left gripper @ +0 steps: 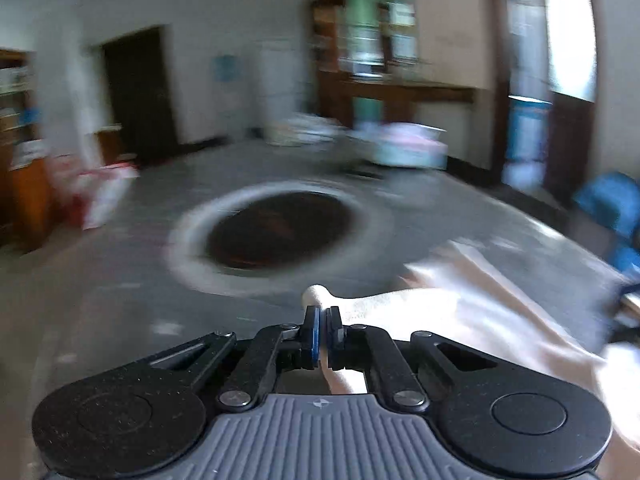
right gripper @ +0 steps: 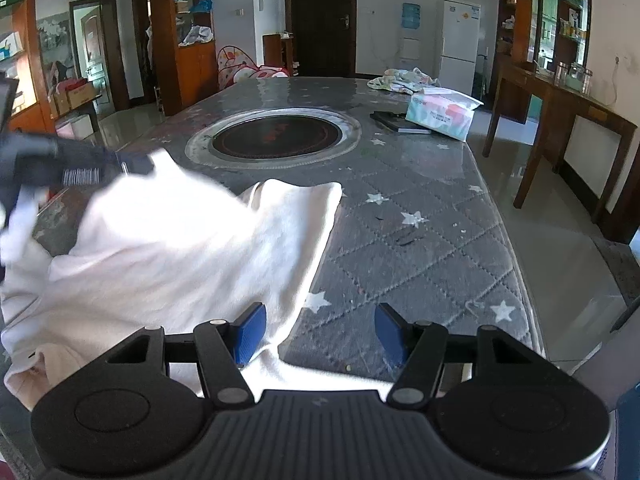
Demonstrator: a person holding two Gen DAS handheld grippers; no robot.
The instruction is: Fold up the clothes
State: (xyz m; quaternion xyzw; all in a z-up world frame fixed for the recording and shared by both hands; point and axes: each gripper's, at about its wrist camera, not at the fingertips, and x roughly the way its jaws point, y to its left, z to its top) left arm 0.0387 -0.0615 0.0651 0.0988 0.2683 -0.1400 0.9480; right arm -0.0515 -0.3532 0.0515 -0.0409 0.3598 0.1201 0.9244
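A white garment lies spread over the near left part of the grey quilted table. In the left wrist view, which is motion-blurred, my left gripper is shut on a fold of the white garment, with cloth sticking out past its tips and trailing off to the right. The right wrist view shows that left gripper as a dark blur at the left, lifting a corner of the garment. My right gripper stands open just above the table's near edge, its left pad over the garment's right hem, nothing between the pads.
A round dark hotplate with a metal ring is set in the table's middle. At the far right lie a tissue pack, a dark flat book and a crumpled patterned cloth. A wooden side table stands right of the table.
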